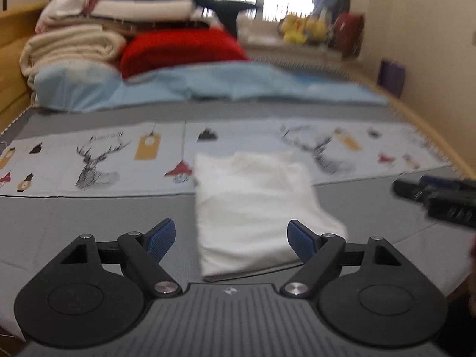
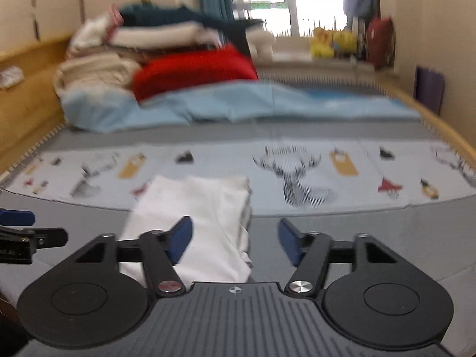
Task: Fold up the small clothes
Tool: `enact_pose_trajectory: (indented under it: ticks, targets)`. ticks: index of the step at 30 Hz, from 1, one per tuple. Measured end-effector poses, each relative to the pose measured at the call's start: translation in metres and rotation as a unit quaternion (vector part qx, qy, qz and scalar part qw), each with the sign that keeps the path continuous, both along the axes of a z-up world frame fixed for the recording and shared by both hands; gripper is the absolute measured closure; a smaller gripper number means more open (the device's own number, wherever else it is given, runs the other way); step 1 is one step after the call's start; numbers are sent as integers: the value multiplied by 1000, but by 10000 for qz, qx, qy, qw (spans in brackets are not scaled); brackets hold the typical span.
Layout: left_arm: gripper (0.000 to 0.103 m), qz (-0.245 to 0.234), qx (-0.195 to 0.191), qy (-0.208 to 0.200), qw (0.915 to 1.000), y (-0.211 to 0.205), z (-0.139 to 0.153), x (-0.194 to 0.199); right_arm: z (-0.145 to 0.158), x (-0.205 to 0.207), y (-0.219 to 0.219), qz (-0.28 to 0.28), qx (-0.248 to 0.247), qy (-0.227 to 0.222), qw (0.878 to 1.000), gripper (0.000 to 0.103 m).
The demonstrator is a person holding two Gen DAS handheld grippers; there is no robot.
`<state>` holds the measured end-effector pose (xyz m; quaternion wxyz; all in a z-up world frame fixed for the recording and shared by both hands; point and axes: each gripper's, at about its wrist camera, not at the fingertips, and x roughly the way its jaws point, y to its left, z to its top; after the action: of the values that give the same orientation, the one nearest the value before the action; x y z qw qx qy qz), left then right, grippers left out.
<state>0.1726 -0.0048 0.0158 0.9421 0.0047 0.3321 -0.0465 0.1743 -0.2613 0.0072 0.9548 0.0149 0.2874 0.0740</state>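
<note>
A folded white garment (image 1: 253, 208) lies on the grey bed surface, its far end over a printed deer-pattern sheet (image 1: 98, 154). My left gripper (image 1: 230, 239) hangs above its near end, open, with nothing between the blue pads. In the right wrist view the same white garment (image 2: 202, 223) lies left of centre. My right gripper (image 2: 235, 241) is open above its right edge and touches nothing. The right gripper (image 1: 437, 196) shows at the right edge of the left wrist view. The left gripper (image 2: 20, 232) shows at the left edge of the right wrist view.
A light blue sheet (image 1: 208, 86) lies crumpled across the bed behind the printed sheet. A pile of folded blankets (image 1: 89, 38) with a red one (image 1: 181, 50) sits at the back left. A wooden bed frame (image 1: 12, 47) runs along the left. A purple bag (image 1: 391, 77) stands by the right wall.
</note>
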Motion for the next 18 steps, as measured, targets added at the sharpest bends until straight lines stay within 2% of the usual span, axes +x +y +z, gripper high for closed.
enact_pose_trajectory:
  ticks: [3, 4, 7, 9, 11, 14, 18]
  targets:
    - [16, 77, 126, -411, 9990, -15, -6, -25, -3, -23, 6, 45, -179, -179, 9997, 32]
    - [16, 93, 149, -390, 9991, -20, -12, -28, -5, -28, 9, 95, -237, -202, 9995, 29]
    - [15, 196, -52, -60, 9998, -23, -25, -22, -11, -34, 12, 13, -310, -45, 9995, 27]
    - [8, 395, 43, 126, 9991, -21, -32, -16, -13, -32, 7, -178, -195, 104, 9996, 27]
    - [1, 569, -18, 211, 9982, -15, -37, -13, -18, -27, 3, -312, -34, 330, 9990, 23]
    - [1, 685, -166, 290, 9971, -9, -38, -11, -23, -22, 4, -363, -35, 450, 9983, 23]
    - [1, 662, -198, 449, 9966, -9, -43, -8, -32, -16, 16, -159, -333, 560, 9977, 23]
